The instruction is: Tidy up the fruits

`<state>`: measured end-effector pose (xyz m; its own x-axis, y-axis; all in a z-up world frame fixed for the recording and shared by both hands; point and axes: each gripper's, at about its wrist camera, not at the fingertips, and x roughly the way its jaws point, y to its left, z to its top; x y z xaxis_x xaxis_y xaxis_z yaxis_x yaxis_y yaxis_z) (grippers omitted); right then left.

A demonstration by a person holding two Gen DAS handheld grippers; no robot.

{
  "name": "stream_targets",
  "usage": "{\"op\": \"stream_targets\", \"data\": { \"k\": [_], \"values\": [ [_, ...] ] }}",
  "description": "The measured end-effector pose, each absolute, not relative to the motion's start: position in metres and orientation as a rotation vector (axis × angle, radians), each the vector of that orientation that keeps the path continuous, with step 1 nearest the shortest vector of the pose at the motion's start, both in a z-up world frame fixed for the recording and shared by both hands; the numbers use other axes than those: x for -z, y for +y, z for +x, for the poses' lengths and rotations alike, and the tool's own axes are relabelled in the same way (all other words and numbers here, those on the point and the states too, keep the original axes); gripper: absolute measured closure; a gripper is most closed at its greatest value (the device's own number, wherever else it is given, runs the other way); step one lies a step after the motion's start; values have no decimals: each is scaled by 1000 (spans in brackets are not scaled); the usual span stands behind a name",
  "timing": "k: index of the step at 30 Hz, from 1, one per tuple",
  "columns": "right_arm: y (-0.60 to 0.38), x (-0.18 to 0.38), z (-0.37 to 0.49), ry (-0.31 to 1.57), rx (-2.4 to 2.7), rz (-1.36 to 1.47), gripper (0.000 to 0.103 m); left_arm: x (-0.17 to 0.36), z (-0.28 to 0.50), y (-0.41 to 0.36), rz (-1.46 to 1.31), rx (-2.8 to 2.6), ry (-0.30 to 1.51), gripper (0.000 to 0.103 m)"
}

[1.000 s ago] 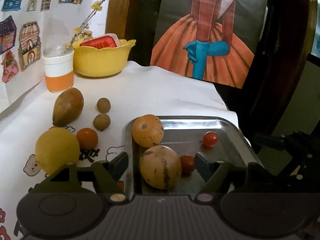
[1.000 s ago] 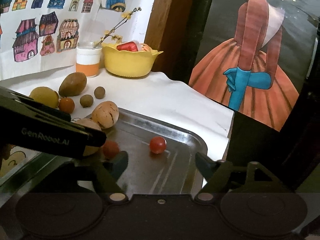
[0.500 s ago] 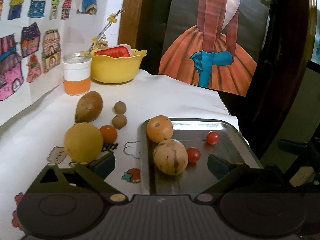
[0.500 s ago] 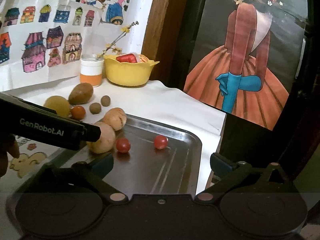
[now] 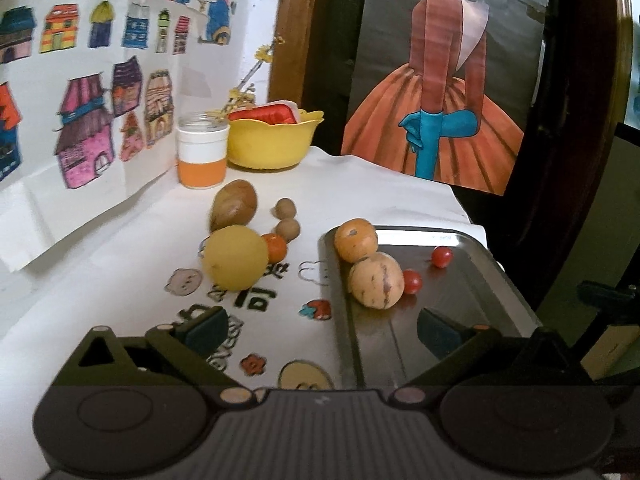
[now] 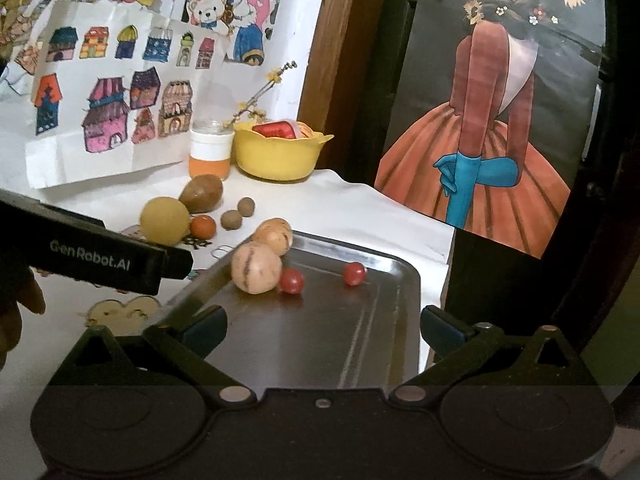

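Tray (image 5: 472, 240) held four fruits; five lay left on cloth (image 5: 360, 196); left gripper (image 5: 320, 328) and right gripper (image 6: 324, 326) gaped, empty.

Metal tray (image 5: 472, 320): holds two tan, streaked round fruits (image 5: 375, 285) (image 5: 356, 239), touching, at its far left corner. One cherry tomato (image 5: 412, 281) touches the nearer fruit; second cherry tomato (image 5: 441, 257) lies apart.

On white cloth left of tray: yellow round fruit (image 5: 235, 257), small orange fruit (image 5: 276, 247) beside it, brown pear-shaped fruit (image 5: 234, 205), two small brown balls (image 5: 285, 209) (image 5: 289, 229).
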<state>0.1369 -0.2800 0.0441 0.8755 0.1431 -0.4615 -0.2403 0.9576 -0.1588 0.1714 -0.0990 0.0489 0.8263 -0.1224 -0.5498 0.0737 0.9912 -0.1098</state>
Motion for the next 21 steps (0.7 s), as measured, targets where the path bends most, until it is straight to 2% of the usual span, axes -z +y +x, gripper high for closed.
{"op": "stream_targets", "data": {
  "k": [21],
  "values": [
    [-216,-51,91,499,-232,-220,1,-31,128,-15,-151,6,626,1]
  ]
}}
